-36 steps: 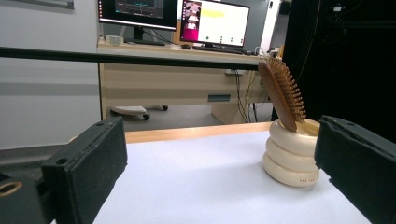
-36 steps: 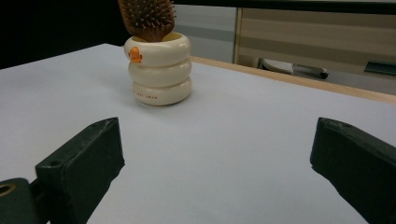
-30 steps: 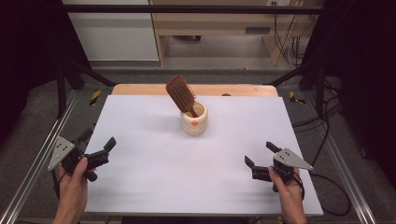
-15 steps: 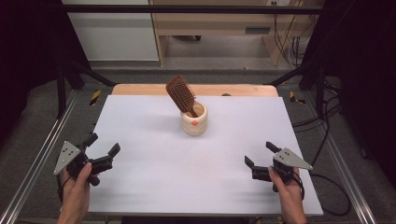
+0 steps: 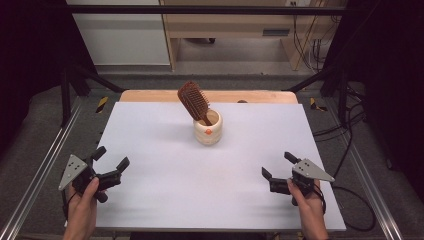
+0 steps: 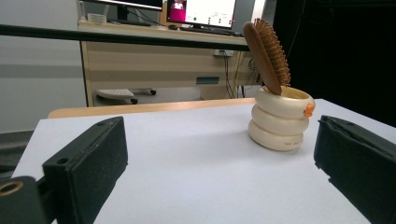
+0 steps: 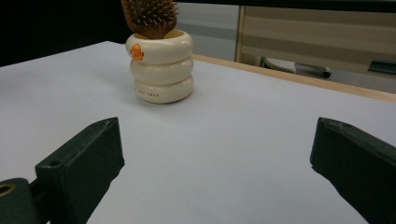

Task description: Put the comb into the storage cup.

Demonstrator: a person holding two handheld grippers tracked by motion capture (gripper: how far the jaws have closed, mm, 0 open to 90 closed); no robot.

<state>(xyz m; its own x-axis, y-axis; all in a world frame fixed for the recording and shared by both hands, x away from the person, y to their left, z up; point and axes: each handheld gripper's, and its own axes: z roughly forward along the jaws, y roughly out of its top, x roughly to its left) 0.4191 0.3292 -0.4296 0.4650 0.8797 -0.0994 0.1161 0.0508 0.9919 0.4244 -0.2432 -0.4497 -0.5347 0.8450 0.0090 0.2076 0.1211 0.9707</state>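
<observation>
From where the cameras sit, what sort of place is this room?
Probably a lab or workshop set up for recording. A white table stands inside a metal frame; behind it are a desk with monitors and loose cables. A hairbrush stands in a cream cup.

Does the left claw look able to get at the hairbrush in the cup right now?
Probably yes. The left claw is open, and bare white table lies between it and the hairbrush, which sticks up out of the cup.

White table (image 5: 165,200); wooden desk (image 6: 154,65) behind; monitor (image 6: 201,10) atop
</observation>
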